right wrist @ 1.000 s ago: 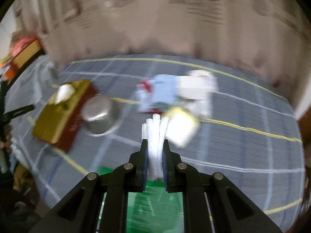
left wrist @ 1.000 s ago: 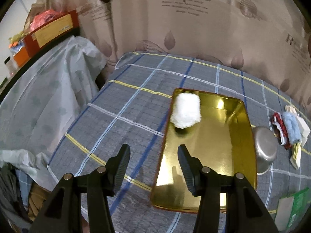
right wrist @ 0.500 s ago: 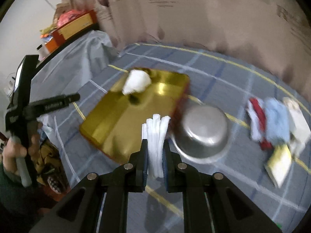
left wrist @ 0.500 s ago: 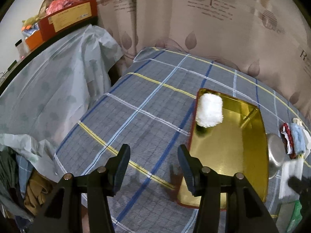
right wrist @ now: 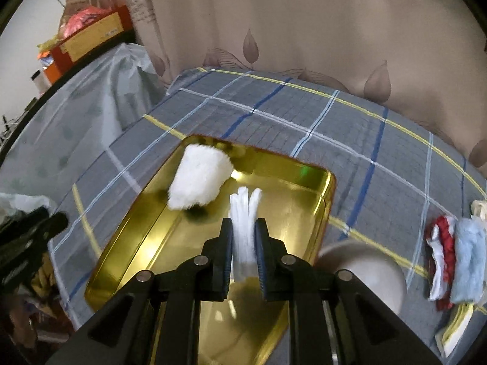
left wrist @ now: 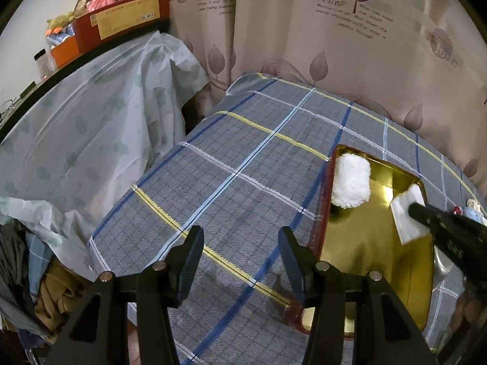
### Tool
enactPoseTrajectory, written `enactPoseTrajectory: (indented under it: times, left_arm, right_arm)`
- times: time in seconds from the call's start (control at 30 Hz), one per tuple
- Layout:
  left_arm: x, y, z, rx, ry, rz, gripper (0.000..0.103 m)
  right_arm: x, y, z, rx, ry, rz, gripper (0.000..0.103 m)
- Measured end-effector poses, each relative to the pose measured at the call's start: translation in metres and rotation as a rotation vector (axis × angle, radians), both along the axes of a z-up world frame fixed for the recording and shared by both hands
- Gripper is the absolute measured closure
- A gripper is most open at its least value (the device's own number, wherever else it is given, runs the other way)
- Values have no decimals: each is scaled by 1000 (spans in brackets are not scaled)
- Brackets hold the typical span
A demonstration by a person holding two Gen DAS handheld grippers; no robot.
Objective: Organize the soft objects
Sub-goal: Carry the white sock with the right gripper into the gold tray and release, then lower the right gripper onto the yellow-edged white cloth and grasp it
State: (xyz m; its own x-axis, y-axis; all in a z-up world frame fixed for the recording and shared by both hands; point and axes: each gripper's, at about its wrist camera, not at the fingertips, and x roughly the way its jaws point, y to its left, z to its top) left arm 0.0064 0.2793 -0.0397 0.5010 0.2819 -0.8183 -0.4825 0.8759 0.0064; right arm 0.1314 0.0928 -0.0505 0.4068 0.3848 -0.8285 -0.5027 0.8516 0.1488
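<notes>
Table under grey plaid cloth (left wrist: 243, 164) with blue, white and yellow lines; beige leaf-print curtain (left wrist: 334, 45) behind reads "Roma… feelin…" and "love"; red box with yellow label (left wrist: 121, 21) on the covered shelf at left, text too small. Shiny gold rectangular tray (right wrist: 146, 243) holds fluffy white towel roll (right wrist: 199, 179) at its far corner. Right claw (right wrist: 243, 237) pinches folded white cloth (right wrist: 243, 228) over the tray; a second ago it was over the coloured cloth pile (right wrist: 453, 258) by the table's right edge. Left claw (left wrist: 240, 249) spread, empty, above table beside tray's left rim.
</notes>
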Motion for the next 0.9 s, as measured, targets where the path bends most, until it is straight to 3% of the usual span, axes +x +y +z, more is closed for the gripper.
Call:
enactPoseTrajectory:
  times: [0.17,0.23,0.27,0.3,0.5,0.67,0.77,0.9]
  left_arm:
    - [0,3,-1,-12,0,1,51]
    - [0,2,-1,-6,-7,-3,51]
    - [0,2,-1,-3,-6,-6,51]
    - [0,1,-2,-2,-5,-7,51]
    - [1,-4,-5,-9,4,-18,51]
    - [1,-12,-3,-5,-4,-34,51]
    - [2,-18,-3,-4,1,-48,51]
    - [0,-24,1,2,-11,-64,51]
  right_arm:
    - [23,12,-9,-23,-12,-26,88]
    - [32,15,-13,-32,-5,-39,73]
    - [34,16,-14,-32,1,-45,58]
    - [34,16,-13,-32,-5,-48,52]
    - [19,5,0,-33,-32,-44,48]
    - [-8,-33,20,-16,-4,-67,44]
    - [-26,-72,34,-5,10,-105,40]
    - [-40,-137,47,-66,6,-202,35]
